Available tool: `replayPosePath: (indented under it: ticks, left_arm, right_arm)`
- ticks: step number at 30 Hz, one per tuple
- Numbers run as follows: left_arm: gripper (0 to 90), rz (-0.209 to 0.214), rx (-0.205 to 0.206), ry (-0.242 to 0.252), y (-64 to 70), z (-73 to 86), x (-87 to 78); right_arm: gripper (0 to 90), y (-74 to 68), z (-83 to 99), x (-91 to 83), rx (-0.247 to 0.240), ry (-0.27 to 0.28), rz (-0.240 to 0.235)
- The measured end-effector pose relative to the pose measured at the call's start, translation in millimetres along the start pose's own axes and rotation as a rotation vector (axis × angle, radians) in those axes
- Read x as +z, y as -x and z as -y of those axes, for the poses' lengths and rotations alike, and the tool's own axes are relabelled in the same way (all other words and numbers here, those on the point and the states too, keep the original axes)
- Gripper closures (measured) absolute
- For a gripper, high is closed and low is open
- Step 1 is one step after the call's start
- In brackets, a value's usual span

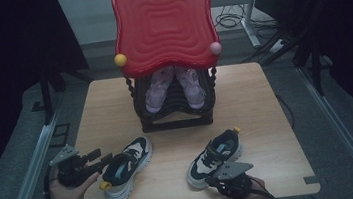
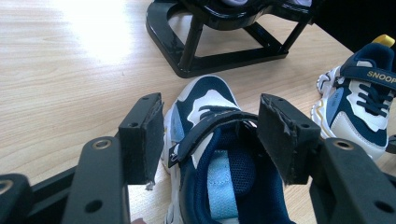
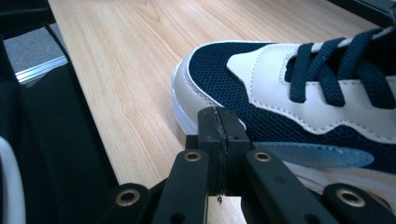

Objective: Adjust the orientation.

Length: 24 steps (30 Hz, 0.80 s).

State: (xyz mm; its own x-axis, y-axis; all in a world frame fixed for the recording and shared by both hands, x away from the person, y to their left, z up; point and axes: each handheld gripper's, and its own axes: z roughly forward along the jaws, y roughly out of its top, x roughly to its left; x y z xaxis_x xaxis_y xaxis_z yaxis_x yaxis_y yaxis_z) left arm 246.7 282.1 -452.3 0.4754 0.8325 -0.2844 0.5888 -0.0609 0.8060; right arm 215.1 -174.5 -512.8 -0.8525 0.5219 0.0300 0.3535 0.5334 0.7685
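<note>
Purple pair's already sitting in the black rack (image 1: 174, 122) — the two navy sneakers are out on the table in front of it. Left gripper (image 2: 210, 135) gapes wide around the left sneaker (image 2: 219, 163) collar; right gripper (image 3: 218, 140) is clenched empty beside the right sneaker (image 3: 299, 102) toe.

My jaws carry rough, frayed matt pads. The left shoe (image 2: 219, 154) is navy mesh with smooth white panels, on a pale wood-grain table (image 2: 70, 70). The rack (image 2: 205, 42) is glossy black.
</note>
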Motion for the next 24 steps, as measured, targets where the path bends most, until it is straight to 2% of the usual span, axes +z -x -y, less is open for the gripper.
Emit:
replayPosePath:
  ticks: [4,10,24]
  left_arm:
    - [41.6,-0.003,-0.008,-0.002,-1.6,0.6,0.4]
    - [42.1,-0.007,0.001,0.014,-1.1,0.2,-2.6]
    - [41.7,-0.004,-0.004,-0.007,-0.8,1.2,-0.3]
  right_arm:
    - [89.5,-2.1,-2.9,4.9,0.006,0.008,0.013]
    - [89.5,-3.8,-8.6,11.1,0.005,0.013,0.027]
    - [89.5,-5.6,-19.0,28.0,0.02,0.021,0.056]
